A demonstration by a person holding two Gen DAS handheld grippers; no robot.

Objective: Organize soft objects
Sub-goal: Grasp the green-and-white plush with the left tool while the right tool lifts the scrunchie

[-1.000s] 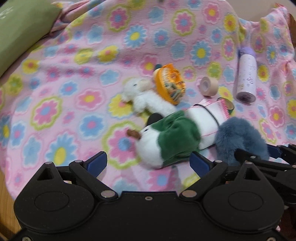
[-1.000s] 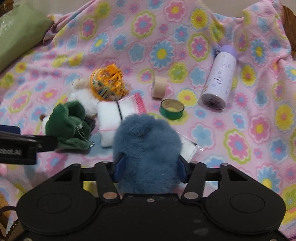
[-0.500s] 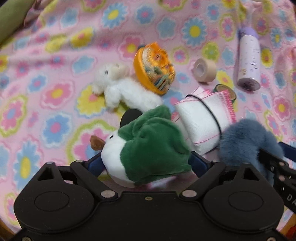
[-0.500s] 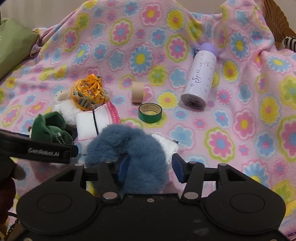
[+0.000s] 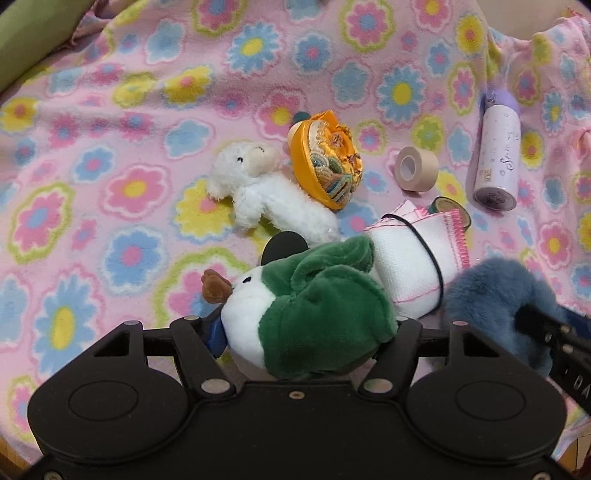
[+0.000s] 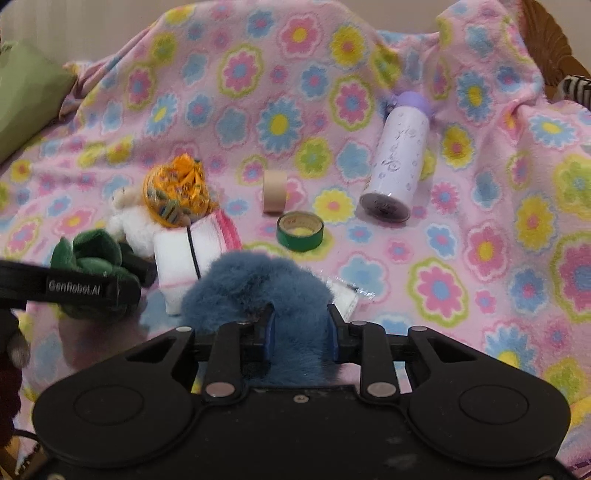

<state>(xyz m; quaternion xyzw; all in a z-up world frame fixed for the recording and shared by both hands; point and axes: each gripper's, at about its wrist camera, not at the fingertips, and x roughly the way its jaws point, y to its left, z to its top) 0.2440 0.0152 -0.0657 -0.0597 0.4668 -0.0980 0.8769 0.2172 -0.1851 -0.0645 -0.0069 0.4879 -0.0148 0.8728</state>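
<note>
My left gripper (image 5: 308, 334) is shut on a green and white plush toy (image 5: 314, 314), which fills the space between its fingers; the toy also shows in the right wrist view (image 6: 92, 266). My right gripper (image 6: 300, 332) is shut on a fluffy blue pom (image 6: 258, 291), seen too at the right of the left wrist view (image 5: 495, 302). Behind them on the flowered pink blanket (image 5: 110, 166) lie a white plush lamb (image 5: 266, 195), an orange embroidered pouch (image 5: 325, 162) and a rolled white cloth with a pink edge (image 5: 417, 258).
A beige tape roll (image 6: 275, 192), a green tape roll (image 6: 300, 230) and a lilac bottle (image 6: 397, 166) lie behind the soft things. A clear plastic packet (image 6: 347, 291) lies by the pom. A green cushion (image 6: 26, 99) is at far left, a wicker edge (image 6: 546, 33) at far right.
My left gripper moved forward and closed on the green plush toy. My right gripper drew back and rose with the blue pom, its jaws narrower now.
</note>
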